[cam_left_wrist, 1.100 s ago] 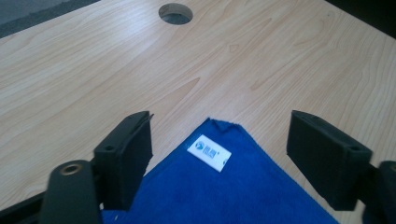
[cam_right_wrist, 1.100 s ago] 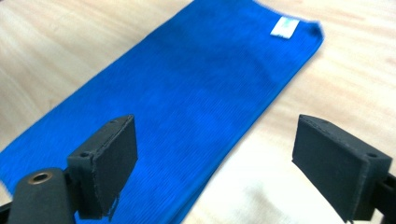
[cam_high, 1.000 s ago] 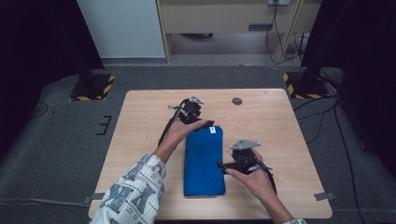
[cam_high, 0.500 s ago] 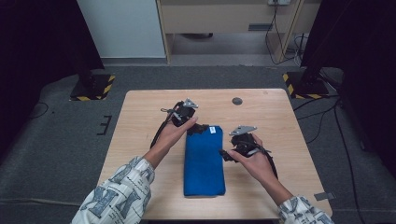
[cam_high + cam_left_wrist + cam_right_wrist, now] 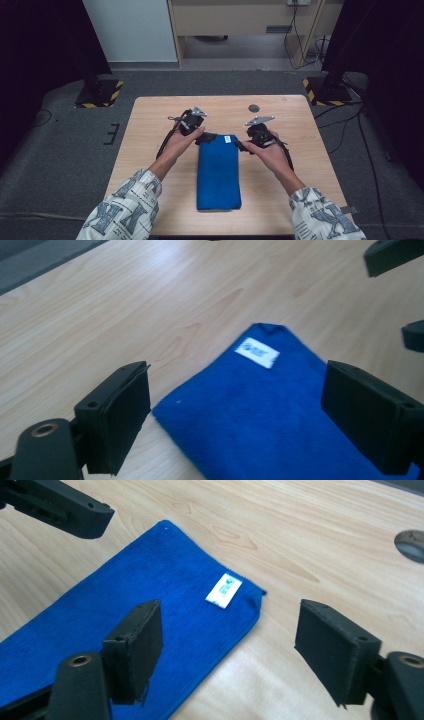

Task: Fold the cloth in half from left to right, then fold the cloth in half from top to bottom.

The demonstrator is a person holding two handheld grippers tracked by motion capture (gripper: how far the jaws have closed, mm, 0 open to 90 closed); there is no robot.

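While both hands hover over the far half of the wooden table (image 5: 150,150), a folded blue cloth (image 5: 218,172) lies flat along the table's middle, its long sides running from the near edge toward the far edge. A small white label (image 5: 227,139) sits at the cloth's far end, close to its right corner.

At the cloth's far left corner, the left gripper (image 5: 206,137) is low over the table; in the left gripper view its jaws stand wide, with that corner of the cloth (image 5: 280,405) between them and neither pad pressing on it. The right gripper (image 5: 242,145) is at the cloth's far right corner. Its jaws have just been closing, yet the right gripper view shows them well apart, one over the cloth (image 5: 125,615) beside the label (image 5: 223,590) and the other over bare wood past the cloth's edge, gripping nothing. Whether either jaw grazes the fabric is hard to tell from above.

A small dark round spot (image 5: 254,107), perhaps a hole, marks the table near its far edge, well apart from the cloth.
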